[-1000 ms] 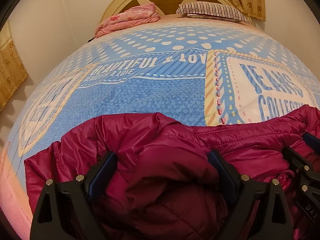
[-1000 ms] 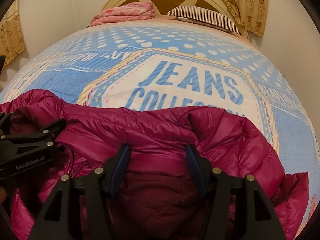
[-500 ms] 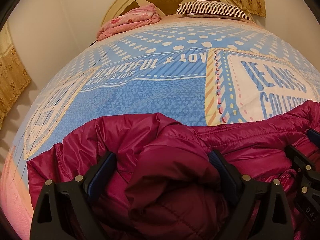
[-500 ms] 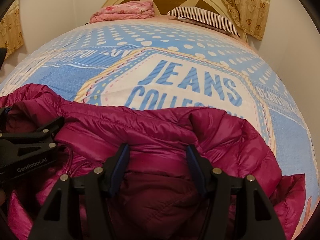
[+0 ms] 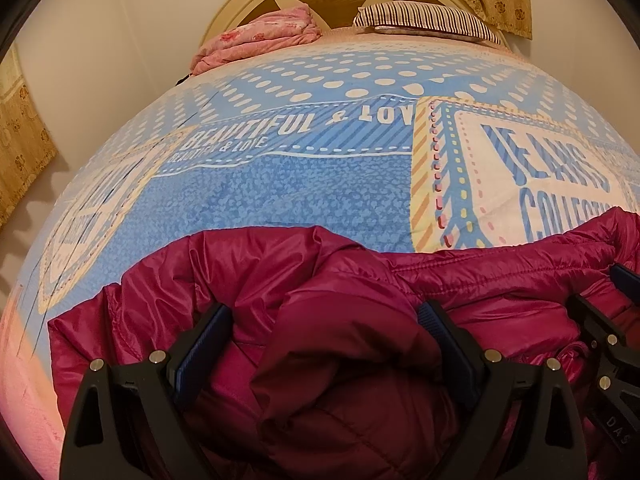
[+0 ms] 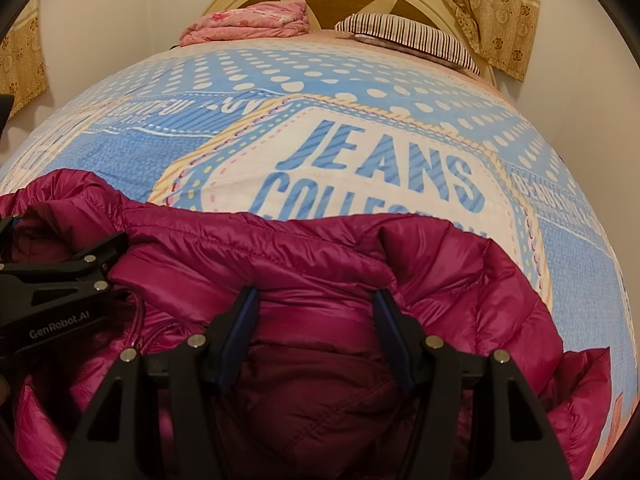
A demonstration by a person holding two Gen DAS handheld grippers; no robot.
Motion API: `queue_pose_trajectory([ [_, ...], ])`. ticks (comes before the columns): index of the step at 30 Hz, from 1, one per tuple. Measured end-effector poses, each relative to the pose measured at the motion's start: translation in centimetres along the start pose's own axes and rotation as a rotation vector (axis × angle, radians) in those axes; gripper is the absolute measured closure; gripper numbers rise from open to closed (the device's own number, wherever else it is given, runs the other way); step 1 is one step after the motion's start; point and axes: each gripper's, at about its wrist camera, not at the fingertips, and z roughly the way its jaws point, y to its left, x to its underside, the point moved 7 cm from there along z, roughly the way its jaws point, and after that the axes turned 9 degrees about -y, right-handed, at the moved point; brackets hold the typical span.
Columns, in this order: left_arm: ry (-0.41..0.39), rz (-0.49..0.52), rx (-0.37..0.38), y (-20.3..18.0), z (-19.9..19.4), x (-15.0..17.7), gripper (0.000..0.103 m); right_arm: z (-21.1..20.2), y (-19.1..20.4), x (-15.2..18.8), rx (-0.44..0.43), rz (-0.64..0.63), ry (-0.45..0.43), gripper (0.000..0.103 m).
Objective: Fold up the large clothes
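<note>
the left gripper (image 5: 324,332) is matte black plastic with two wedge-shaped fingers (image 5: 200,344) lined with ribbed blue pads; round silver screws dot its triangular, cut-out arms; the right gripper (image 6: 314,320) has the same build; seen from the right wrist, the left gripper's side reads "genrobot.ai" in white lettering

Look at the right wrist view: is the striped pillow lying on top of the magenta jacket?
No. The striped pillow lies at the headboard end of the bed, far from the magenta jacket at the near end.
</note>
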Motion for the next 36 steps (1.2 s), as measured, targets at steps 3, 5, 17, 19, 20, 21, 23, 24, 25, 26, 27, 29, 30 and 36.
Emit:
queue_pose_trajectory([
  [3,-0.001,0.0,0.0,0.1,0.1,0.0,0.008,0.0,0.0,0.0,-0.001,0.002,-0.001,0.04],
  [5,-0.001,-0.003,0.002,0.1,0.0,0.0,0.007,0.0,0.1,0.0,-0.003,0.003,-0.002,0.04],
  [17,-0.066,0.025,0.075,3.2,-9.8,-0.5,0.007,-6.5,-3.8,-0.3,0.045,0.015,-0.051,0.018],
  [19,-0.065,0.039,0.056,3.9,-12.2,1.4,0.007,-8.0,-4.3,0.8,0.013,0.054,-0.031,0.018],
  [20,-0.062,0.049,0.047,4.2,-12.9,2.2,0.007,-9.2,-4.6,2.0,-0.007,0.078,-0.013,0.018],
  [21,-0.063,0.059,0.04,4.4,-13.9,3.4,0.007,-10.1,-4.7,3.0,-0.014,0.082,0.0,0.018],
  [23,-0.064,0.076,0.016,5.2,-16.2,6.5,0.007,-12.3,-4.7,5.2,-0.018,0.079,0.008,0.018],
  [24,-0.063,0.076,0.01,5.6,-17.0,7.5,0.007,-13.3,-4.5,6.2,-0.024,0.073,0.012,0.018],
  [25,-0.061,0.075,0.016,6.0,-18.2,9.1,0.007,-14.3,-4.4,7.3,-0.025,0.071,0.015,0.018],
  [26,-0.062,0.072,0.012,6.5,-19.1,10.2,0.007,-15.4,-4.4,8.3,-0.025,0.076,0.017,0.018],
  [27,-0.061,0.07,0.004,6.8,-19.6,11.0,0.007,-16.3,-4.4,9.2,-0.03,0.085,0.02,0.018],
  [29,-0.063,0.056,-0.013,7.9,-21.4,13.3,0.007,-17.9,-4.4,11.3,-0.044,0.105,0.032,0.018],
  [30,-0.065,0.051,-0.017,8.3,-22.0,14.1,0.007,-18.6,-4.5,12.1,-0.042,0.108,0.036,0.018],
  [36,-0.036,0.005,-0.034,10.6,-26.1,20.1,0.007,-22.6,-4.8,17.3,-0.008,0.118,0.047,0.018],
])
